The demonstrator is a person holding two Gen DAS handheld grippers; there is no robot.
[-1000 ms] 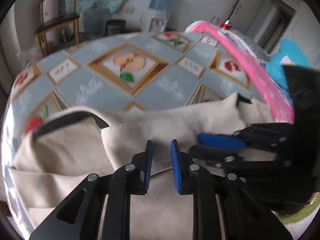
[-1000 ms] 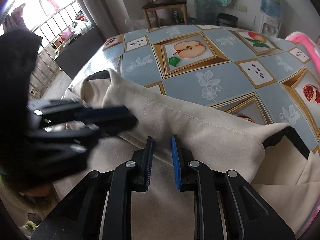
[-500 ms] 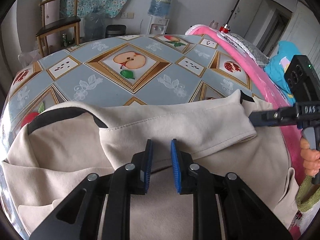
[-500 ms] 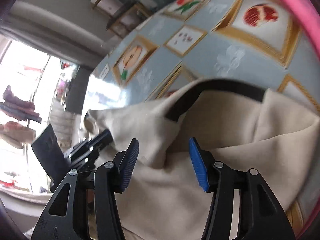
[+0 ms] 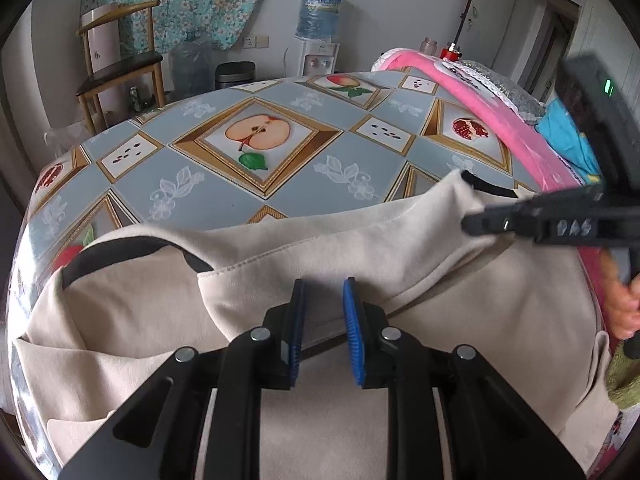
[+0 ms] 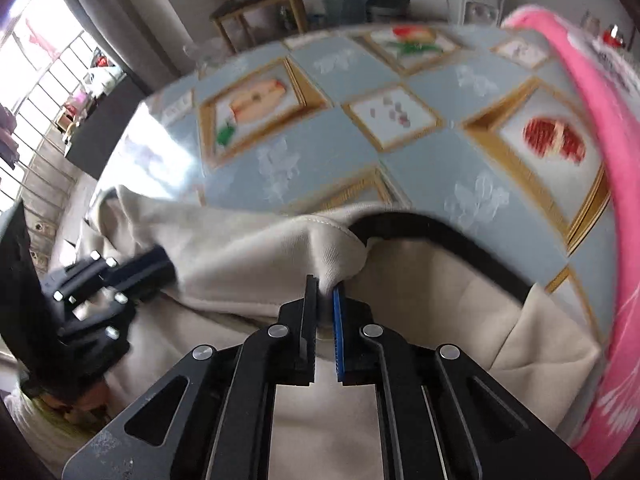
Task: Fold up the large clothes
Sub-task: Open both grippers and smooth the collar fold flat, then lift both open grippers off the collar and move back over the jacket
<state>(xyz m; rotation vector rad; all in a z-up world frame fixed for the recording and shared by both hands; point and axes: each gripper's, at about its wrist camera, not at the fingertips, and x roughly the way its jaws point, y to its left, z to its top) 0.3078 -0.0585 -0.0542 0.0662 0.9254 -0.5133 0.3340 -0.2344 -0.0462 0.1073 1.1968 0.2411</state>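
Observation:
A large beige garment [image 5: 120, 320] with black trim [image 5: 132, 246] lies across the near part of the table, its far edge folded over. My left gripper [image 5: 322, 292] sits at the middle of that fold, jaws narrow, with the hem held between the blue pads. In the right wrist view my right gripper [image 6: 326, 296] is closing its jaws and pinches a bunched corner of the garment [image 6: 440, 280] beside a black-trimmed opening [image 6: 440, 232]. The right gripper [image 5: 470, 224] also shows at the garment's right end. The left gripper [image 6: 160, 264] appears blurred at the left.
The table wears a blue-grey cloth with fruit pictures [image 5: 224, 200], bare beyond the garment. A pink-rimmed object [image 5: 500, 112] runs along the right side. A wooden chair [image 5: 120, 68] and a water dispenser [image 5: 320, 12] stand behind. A hand [image 5: 620, 304] holds the right gripper.
The right gripper left the middle of the fold, opened, moved to the garment's right end and closed on the corner by the black trim. The left gripper kept its place.

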